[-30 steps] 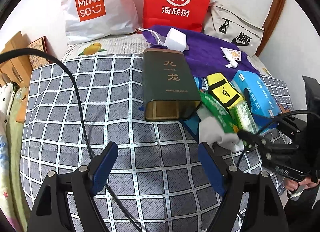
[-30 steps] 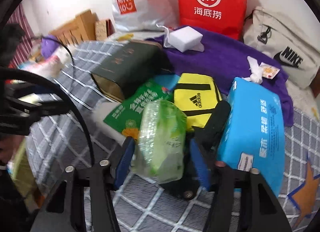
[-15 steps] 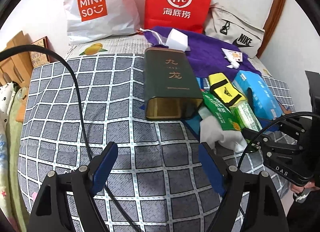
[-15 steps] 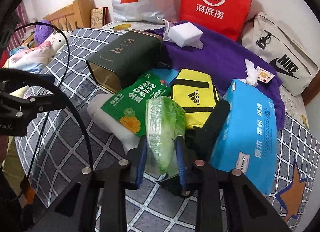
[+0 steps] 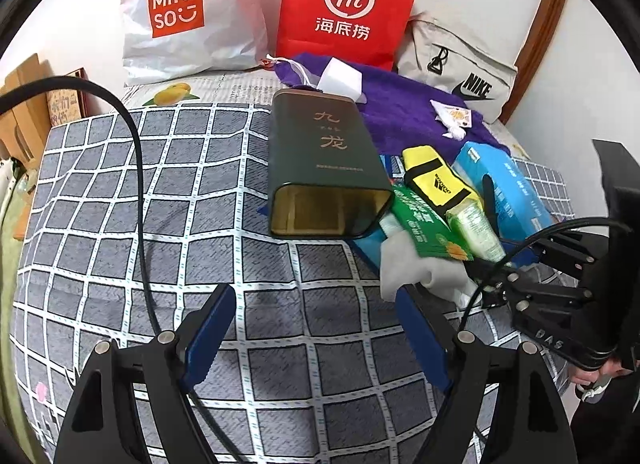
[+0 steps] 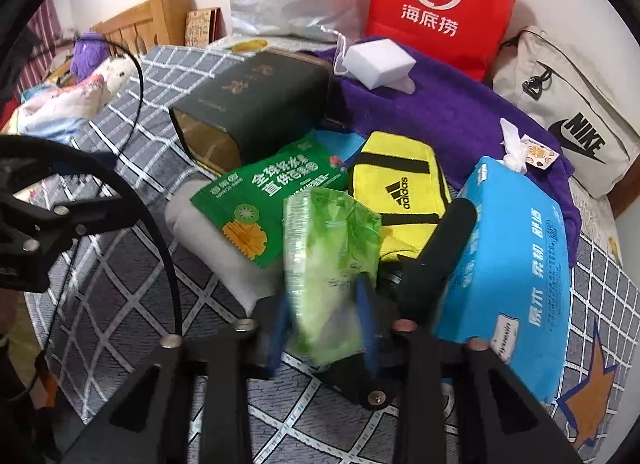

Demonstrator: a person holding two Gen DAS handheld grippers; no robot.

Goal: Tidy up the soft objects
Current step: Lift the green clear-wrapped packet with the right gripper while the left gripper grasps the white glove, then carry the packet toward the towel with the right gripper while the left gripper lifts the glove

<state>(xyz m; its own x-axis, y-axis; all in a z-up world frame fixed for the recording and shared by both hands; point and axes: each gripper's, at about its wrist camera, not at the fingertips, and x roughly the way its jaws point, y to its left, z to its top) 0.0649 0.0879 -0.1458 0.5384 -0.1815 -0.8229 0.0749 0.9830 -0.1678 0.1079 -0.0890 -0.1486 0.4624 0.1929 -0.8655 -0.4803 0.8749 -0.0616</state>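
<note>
The right gripper point(image 6: 324, 320) is closing on the clear green tissue pack point(image 6: 326, 264), its blue pads already pinching the pack's lower end, so the step in hand looks like the pick-up of one soft item from the heap. From the pack outward: the green kiwi-print pouch point(image 6: 264, 200) lies touching it at ten o'clock, the yellow adidas pouch point(image 6: 396, 188) at one o'clock, a black handle-like object point(image 6: 444, 240) just beside it at three o'clock, and the blue tissue box point(image 6: 516, 256) beyond that. The dark green tin point(image 6: 256, 108), open end toward the camera, sits at eleven o'clock. The left gripper point(image 5: 316, 336) hangs released over bare checked bedspread point(image 5: 160, 204), nothing between its jaws. Next, I judge, the pack must lift straight clear without dragging the kiwi pouch; crushing the thin wrap is the risk.
</note>
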